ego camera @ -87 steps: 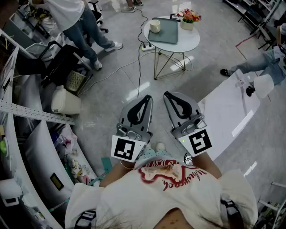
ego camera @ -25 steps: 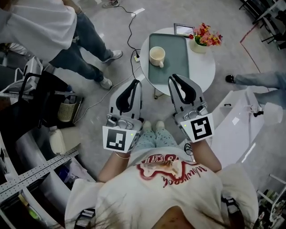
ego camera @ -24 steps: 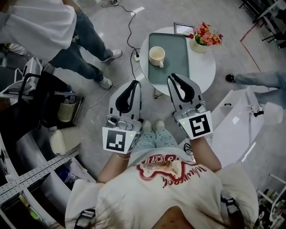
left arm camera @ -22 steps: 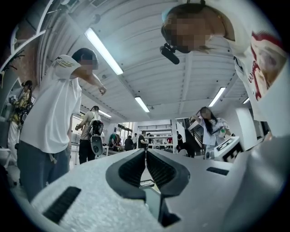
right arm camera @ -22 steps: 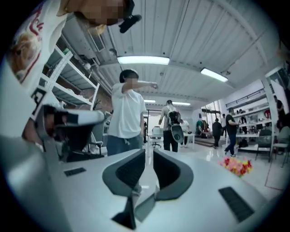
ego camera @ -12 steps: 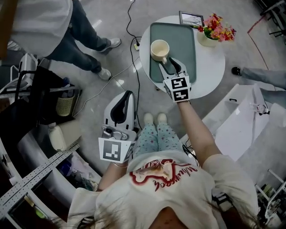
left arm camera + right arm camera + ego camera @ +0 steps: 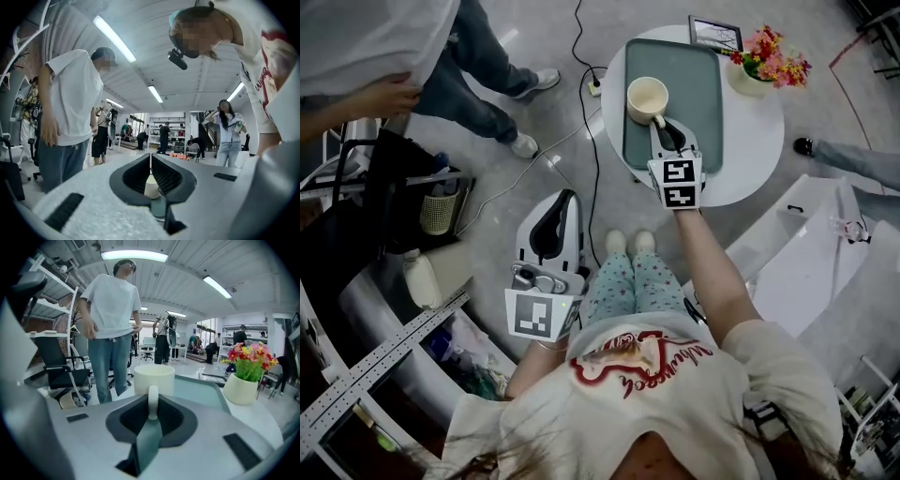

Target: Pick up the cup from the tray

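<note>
Cup (image 7: 647, 98) sits at 10 o'clock on the tray (image 7: 696, 94), not lifted yet. The right hand-held gripper (image 7: 664, 129) is closing on its handle from 5 o'clock. The left hand-held gripper (image 7: 565, 197) has its jaws together and holds nothing.

So the cream cup (image 7: 647, 98) is standing upright and looks empty from above, right in front of the right hand-held gripper (image 7: 667, 131). Its handle (image 7: 153, 401) points straight back and sits between the jaws, which are closing against it. The cup's on the grey-green tray (image 7: 708, 84), which lies flat under the tips and stretches on past them.
</note>
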A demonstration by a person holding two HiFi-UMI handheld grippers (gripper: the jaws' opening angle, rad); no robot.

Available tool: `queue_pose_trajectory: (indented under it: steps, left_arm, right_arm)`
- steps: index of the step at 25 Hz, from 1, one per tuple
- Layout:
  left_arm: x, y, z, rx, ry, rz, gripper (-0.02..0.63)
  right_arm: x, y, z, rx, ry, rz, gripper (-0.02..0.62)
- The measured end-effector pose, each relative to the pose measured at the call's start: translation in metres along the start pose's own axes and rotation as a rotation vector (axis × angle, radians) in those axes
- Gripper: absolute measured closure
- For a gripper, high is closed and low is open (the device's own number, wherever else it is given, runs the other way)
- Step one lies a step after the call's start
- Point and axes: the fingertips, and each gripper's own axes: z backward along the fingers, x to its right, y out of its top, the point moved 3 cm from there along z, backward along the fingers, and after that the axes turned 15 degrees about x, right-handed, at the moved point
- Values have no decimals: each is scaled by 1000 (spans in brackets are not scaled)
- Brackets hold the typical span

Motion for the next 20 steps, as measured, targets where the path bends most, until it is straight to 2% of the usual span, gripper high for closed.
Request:
queue_pose_trajectory:
  steps: [8,12,16,20]
  left_arm:
    - [8,18,-17,69,-71,-13,584]
    - [19,33,-30,92,-113,-30,583]
    - [35,50,-46,126,-145,-13,583]
    - [63,75,-61,187,-208,-16,584]
  right_arm:
    - [6,47,28,110,-34,-93,540]
    - [14,113,68,237,-35,-132,540]
    - [13,188,123,359,-7,-106,540]
    - [16,242,177,452,-2,-94,540]
